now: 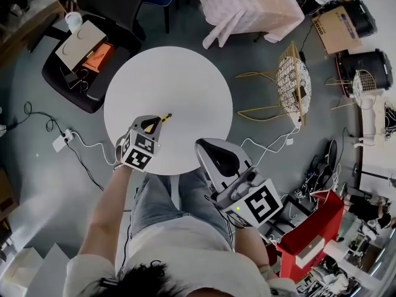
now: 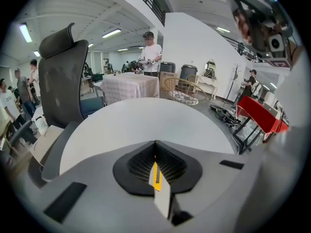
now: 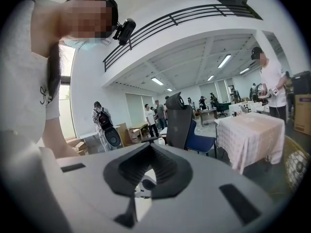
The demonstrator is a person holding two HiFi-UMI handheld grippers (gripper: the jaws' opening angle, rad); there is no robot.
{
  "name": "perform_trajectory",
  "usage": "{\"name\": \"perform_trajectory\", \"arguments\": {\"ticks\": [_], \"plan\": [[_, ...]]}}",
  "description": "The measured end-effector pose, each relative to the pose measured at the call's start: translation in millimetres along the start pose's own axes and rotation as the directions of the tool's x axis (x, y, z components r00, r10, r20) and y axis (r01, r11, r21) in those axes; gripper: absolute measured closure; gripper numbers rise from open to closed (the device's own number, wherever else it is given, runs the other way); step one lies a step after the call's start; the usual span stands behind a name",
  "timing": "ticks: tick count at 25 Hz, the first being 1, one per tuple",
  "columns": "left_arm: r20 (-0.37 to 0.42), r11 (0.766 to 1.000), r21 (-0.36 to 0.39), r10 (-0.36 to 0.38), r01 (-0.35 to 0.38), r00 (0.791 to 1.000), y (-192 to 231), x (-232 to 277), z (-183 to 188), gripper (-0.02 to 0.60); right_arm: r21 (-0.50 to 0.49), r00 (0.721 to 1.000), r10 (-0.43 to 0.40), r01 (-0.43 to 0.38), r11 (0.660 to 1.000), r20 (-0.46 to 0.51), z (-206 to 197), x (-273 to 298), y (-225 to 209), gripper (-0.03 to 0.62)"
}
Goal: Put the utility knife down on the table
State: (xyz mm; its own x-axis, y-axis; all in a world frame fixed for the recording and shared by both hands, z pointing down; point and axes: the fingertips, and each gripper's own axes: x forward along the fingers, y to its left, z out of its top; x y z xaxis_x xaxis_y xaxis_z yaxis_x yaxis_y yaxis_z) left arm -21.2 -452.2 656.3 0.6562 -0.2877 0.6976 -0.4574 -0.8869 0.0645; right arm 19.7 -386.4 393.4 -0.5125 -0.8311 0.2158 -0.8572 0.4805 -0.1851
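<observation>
My left gripper [image 1: 156, 121] hangs over the near left part of the round white table [image 1: 179, 79], shut on a yellow utility knife [image 1: 165, 116] whose tip sticks out past the jaws toward the table's middle. In the left gripper view the knife [image 2: 156, 174] lies pinched between the closed jaws of the left gripper [image 2: 155, 143], with the tabletop [image 2: 146, 120] just beyond. My right gripper [image 1: 203, 146] is held at the table's near right edge, shut with nothing in it. Seen from the right gripper view, the right gripper [image 3: 149, 147] points out into the room.
A black office chair [image 1: 80, 54] with cardboard on it stands at the back left. A wire chair [image 1: 291, 82] is to the right, a pink-clothed table [image 1: 247, 5] behind, a red cart [image 1: 312, 231] at near right. A power strip [image 1: 62, 141] and cables lie left.
</observation>
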Motion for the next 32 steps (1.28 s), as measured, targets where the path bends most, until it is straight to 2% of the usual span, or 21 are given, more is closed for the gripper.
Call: {"name": "perform_trajectory", "arguments": {"ticks": [4,7,12,16,21,27,29,32], "plan": [[0.093,0.999,-0.027,0.040,-0.037,0.995,-1.9,-31.8,28.6,0.571,-0.023,0.998,0.055,-0.055,0.998,0.006,7.2,0.5,9.6,0.586],[0.206,0.996,-0.051,0.078,-0.069,0.975,-2.7,-64.9,60.7,0.572,-0.052,0.994,0.112,-0.111,0.992,0.015,14.2,7.0,16.2,0.586],[0.395,0.985,-0.112,0.165,-0.131,0.904,-10.6,-136.6,121.9,0.572,-0.099,0.973,0.229,-0.226,0.969,0.020,28.9,13.3,27.8,0.586],[0.498,0.978,-0.132,0.205,-0.160,0.843,-30.5,-187.8,153.2,0.572,-0.127,0.952,0.306,-0.301,0.945,0.020,35.9,11.6,38.5,0.586],[0.583,0.971,-0.164,0.237,-0.173,0.777,-58.2,-233.6,174.3,0.572,-0.149,0.924,0.383,-0.377,0.914,0.014,38.3,6.5,49.3,0.586],[0.646,0.960,-0.216,0.276,-0.176,0.712,-86.1,-269.8,186.8,0.572,-0.174,0.901,0.433,-0.424,0.889,0.013,41.4,-7.5,57.7,0.586],[0.655,0.957,-0.222,0.287,-0.185,0.699,-92.4,-276.8,188.4,0.572,-0.192,0.898,0.441,-0.430,0.882,0.014,44.2,-12.8,59.5,0.586],[0.654,0.954,-0.221,0.301,-0.205,0.694,-99.7,-280.8,190.1,0.572,-0.220,0.889,0.457,-0.442,0.870,0.022,51.0,-21.6,62.9,0.586]]}}
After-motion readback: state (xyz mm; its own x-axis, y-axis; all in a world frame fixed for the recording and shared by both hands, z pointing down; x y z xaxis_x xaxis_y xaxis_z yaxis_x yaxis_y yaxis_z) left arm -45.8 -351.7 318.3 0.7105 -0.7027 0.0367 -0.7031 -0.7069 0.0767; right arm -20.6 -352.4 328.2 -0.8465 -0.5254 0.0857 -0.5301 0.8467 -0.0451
